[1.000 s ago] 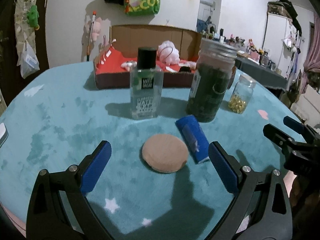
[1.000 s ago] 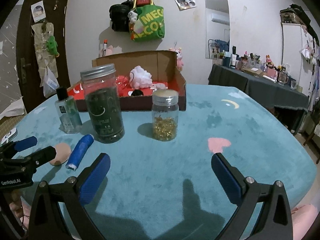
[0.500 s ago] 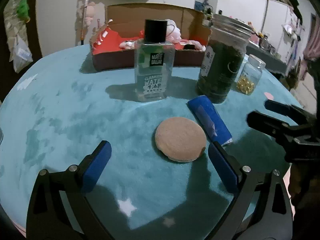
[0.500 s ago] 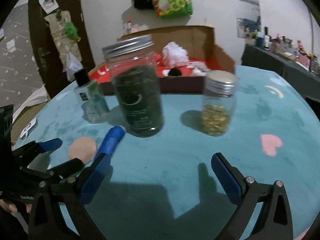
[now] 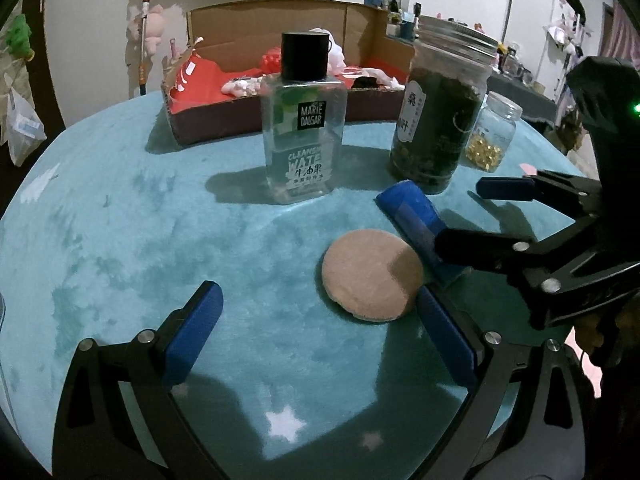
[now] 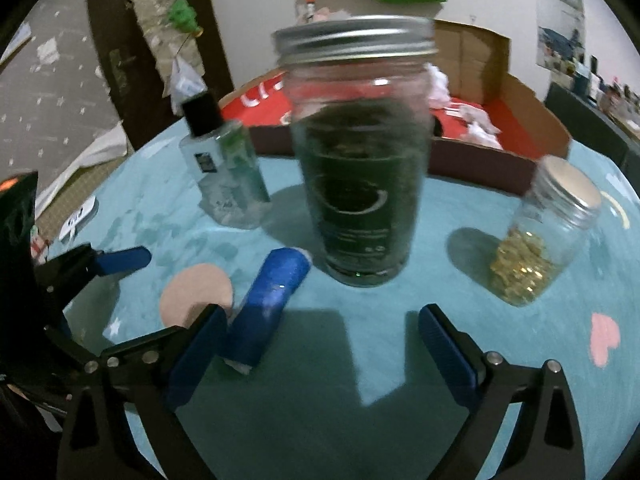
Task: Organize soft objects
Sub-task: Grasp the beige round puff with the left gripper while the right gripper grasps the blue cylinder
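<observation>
Beige round pad (image 5: 372,276) lies on the teal cloth (image 5: 140,240) beside a blue roll (image 5: 416,216) — both gripped by nothing. Left gripper (image 5: 320,344) gapes wide before the pad; right gripper (image 6: 320,356) — equally wide — flanks the roll.

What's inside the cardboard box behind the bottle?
The cardboard box holds a red lining, a white fluffy item, small white pieces and something dark. The cleansing water bottle and big jar cover parts of its floor.
</observation>
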Demonstrator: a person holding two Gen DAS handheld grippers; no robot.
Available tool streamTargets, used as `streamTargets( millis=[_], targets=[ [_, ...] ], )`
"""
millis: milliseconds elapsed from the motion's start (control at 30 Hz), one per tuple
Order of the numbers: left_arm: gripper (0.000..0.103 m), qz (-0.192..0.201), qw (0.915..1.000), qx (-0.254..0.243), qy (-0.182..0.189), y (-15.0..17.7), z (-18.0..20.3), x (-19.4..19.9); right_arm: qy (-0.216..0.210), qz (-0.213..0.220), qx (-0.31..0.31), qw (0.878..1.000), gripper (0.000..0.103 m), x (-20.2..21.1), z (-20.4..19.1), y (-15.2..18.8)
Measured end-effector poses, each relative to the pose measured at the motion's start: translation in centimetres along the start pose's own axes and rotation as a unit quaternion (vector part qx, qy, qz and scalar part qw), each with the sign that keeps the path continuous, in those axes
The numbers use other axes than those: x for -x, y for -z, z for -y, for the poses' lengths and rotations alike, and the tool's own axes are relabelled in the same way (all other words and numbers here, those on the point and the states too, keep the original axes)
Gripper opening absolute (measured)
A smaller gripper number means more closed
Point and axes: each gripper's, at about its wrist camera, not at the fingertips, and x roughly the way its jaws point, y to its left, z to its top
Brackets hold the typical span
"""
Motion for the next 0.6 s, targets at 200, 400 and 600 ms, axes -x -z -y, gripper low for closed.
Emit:
streamTargets(
  millis=[200, 400, 600],
  targets=[
    [0.099, -0.003, 1.0000, -0.007, 0.001, -0.1, 0.0, -0.1, 0.014, -0.017, 0.033, 0.999, 0.094, -1.0, -1.1, -0.1],
    [0.099, -0.003, 0.9999, -0.010, 0.005, -0.3, 0.1, -0.2, 0.044, -0.016, 0.021, 0.999, 0.094, -0.2, 0.5, 0.1],
    [0.099, 0.003, 0.9996, -0.018, 0.019, -0.8, 0.7, -0.4, 0.026, -0.007, 0.019, 0.999, 0.086, 0.8, 1.7, 0.1]
  ],
)
